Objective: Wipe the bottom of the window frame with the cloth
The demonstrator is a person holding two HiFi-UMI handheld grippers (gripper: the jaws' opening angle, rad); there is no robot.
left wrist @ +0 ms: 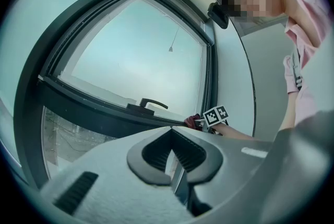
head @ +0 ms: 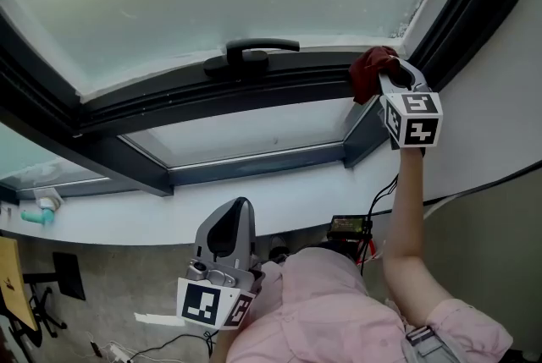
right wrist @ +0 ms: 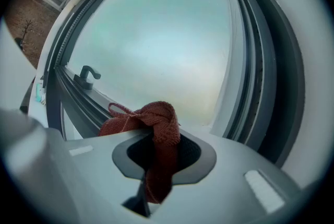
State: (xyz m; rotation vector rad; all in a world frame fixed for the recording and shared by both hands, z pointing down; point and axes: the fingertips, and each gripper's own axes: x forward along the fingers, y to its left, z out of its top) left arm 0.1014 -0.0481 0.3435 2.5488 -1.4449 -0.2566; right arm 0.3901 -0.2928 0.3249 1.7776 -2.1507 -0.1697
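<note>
Right tool (head: 392, 82) pinches a bunched fold of the red cloth (head: 371, 72), seemingly soft and light, at the bottom right corner of the window frame (head: 152, 103); left tool (head: 230, 222) hangs pressed together, empty.

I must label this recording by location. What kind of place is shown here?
Probably an indoor room at a large window: a dark window frame with a handle, a red cloth at its corner, and a white sill below.
</note>
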